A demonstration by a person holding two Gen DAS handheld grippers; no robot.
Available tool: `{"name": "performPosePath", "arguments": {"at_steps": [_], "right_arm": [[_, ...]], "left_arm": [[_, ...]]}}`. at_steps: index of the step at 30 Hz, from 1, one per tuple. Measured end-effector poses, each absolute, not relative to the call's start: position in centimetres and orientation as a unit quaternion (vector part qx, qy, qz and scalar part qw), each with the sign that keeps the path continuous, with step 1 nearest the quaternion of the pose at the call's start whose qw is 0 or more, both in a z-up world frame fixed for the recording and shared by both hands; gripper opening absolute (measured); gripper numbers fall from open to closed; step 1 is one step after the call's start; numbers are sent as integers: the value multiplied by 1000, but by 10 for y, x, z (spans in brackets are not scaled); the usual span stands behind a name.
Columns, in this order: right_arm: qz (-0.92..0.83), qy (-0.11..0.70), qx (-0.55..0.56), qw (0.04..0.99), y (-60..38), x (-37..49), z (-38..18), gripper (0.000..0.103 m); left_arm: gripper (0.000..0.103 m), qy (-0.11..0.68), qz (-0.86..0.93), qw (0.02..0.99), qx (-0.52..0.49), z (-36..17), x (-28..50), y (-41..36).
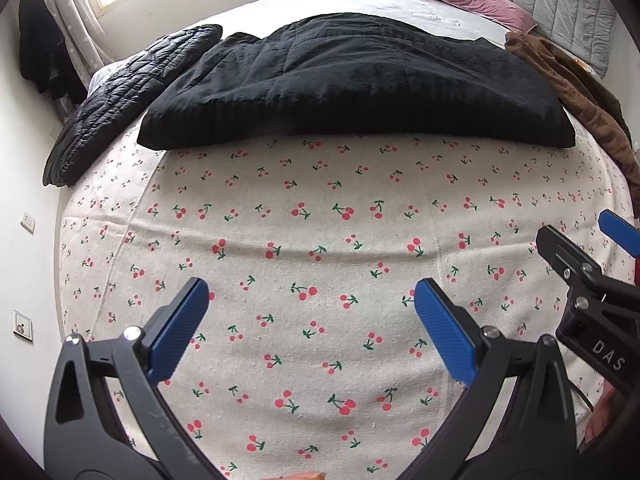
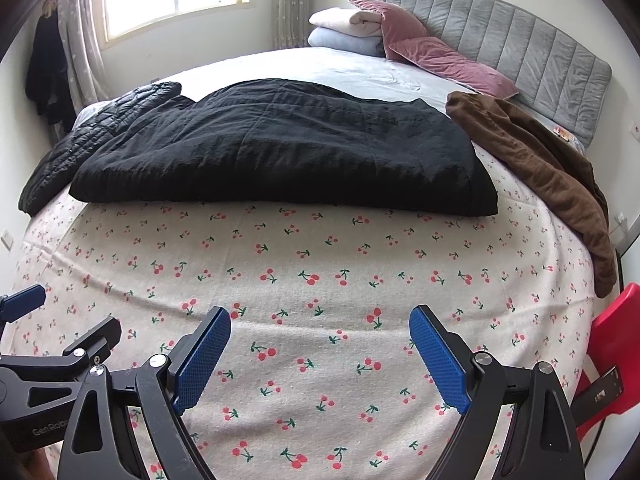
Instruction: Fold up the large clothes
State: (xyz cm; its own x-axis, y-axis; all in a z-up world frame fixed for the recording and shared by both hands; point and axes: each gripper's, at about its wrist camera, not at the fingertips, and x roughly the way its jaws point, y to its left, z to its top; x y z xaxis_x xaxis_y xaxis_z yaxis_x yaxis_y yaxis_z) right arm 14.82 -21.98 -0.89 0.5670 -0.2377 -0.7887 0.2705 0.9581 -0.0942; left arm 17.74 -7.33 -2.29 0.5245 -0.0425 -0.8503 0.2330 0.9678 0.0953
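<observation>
Left gripper (image 1: 312,304) and right gripper (image 2: 320,330): both released, empty, low in frame. Risk: thick black quilted garment (image 2: 280,148) at centre bunches if only one layer is pinched.

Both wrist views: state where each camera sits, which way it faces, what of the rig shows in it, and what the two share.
Left wrist: sits on the left gripper, looking forward over the cherry-print sheet toward the black garment; its own open blue fingers show, with the right gripper at the right edge.
Right wrist: sits on the right gripper, facing the same way; own open fingers show, left gripper at the left edge.
Shared: sheet, black garment, black puffer jacket, brown garment, grey headboard.
</observation>
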Motion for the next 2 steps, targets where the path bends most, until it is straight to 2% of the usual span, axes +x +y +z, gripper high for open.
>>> {"name": "performPosePath", "arguments": {"at_steps": [2], "right_arm": [[-146,445,19,883,-221,148,-10,92]], "left_arm": [[102,483,-83,866,97,-25,179,-73]]}}
